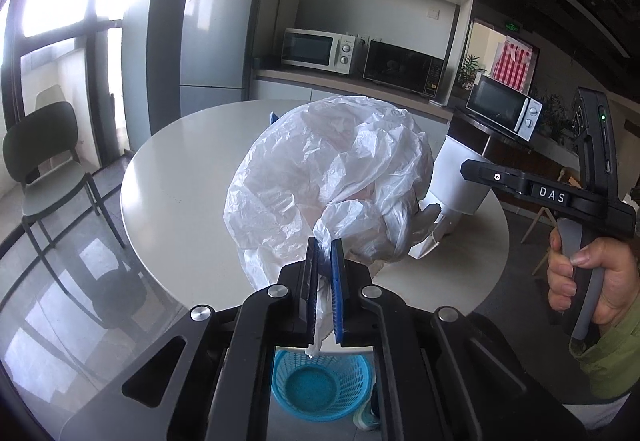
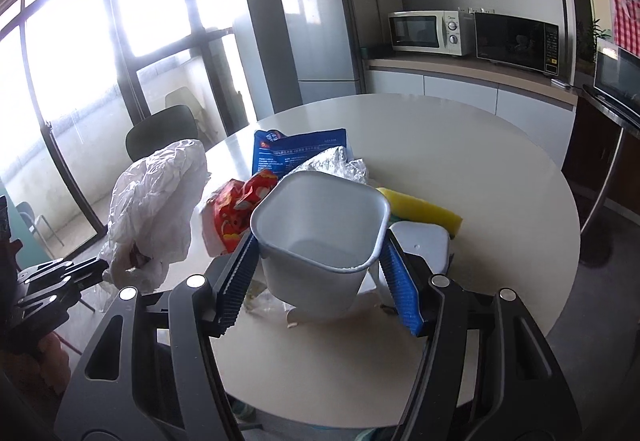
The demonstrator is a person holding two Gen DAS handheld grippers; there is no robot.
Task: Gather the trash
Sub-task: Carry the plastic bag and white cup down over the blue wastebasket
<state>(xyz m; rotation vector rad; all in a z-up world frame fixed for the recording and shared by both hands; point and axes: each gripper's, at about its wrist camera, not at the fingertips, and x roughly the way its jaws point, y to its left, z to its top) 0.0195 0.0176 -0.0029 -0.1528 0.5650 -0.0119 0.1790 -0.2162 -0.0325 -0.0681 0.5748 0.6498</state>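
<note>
Two pieces of trash are being carried at once above the round white table. One is a crumpled white plastic bag, ballooning up at twelve o'clock from the left tongs; it is looking feather-light, soft and slippery, so the twisted neck where the film is bunching is probably the only sensible place to pinch it. The other is a white plastic cup with a squarish rim, looking light but thin-walled, likely to buckle if squeezed hard, so gripping low on its two opposite side walls is reading as the safer hold.

Left tongs are standing almost fully closed, their pads clamping the bag's gathered neck, with a tail of film hanging down between them. Right tongs are standing partly open, the ribbed blue pads pressing the cup's walls at nine and three o'clock, the cup's mouth tilting toward the camera.

Behind the cup, a red snack wrapper is lying at ten o'clock, a blue packet and crumpled foil at twelve, a yellow sponge and a white lidded box at two. Below the left tongs, at six o'clock, a blue mesh basket is waiting on the floor.
</note>
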